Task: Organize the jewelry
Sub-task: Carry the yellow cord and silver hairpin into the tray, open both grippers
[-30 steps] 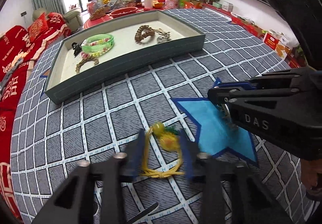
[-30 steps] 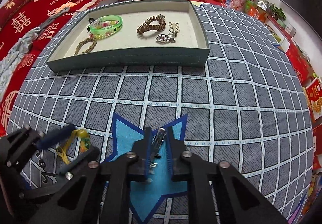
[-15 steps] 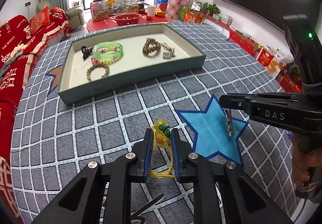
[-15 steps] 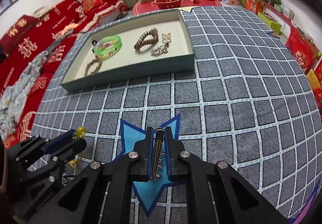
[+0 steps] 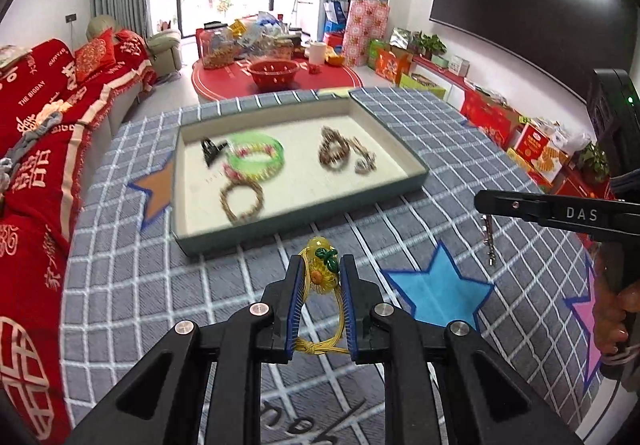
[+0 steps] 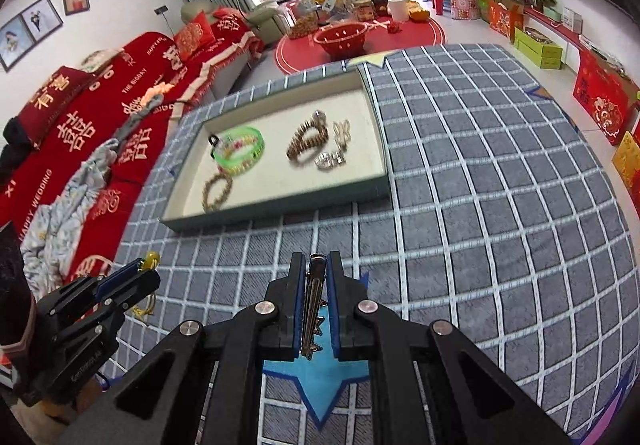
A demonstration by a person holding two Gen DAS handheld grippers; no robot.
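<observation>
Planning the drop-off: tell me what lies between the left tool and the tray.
Only bare checked cloth between left tool and tray, per left wrist view.

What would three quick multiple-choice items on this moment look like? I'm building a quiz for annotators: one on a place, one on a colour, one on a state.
1. Where does the green bangle lie?
A. in the tray
B. on the blue star
C. on the sofa

2. What colour is the charm bracelet in the left gripper?
A. silver
B. yellow
C. black

3. What is the state of the right gripper?
A. open and empty
B. shut on the metal hair clip
C. shut on a bangle

Answers:
1. A, it rests on the tray's cream floor beside a black claw clip.
2. B, yellow cord and beads show between the fingers.
3. B, the silver clip stands clamped between both fingers, off the cloth.
</observation>
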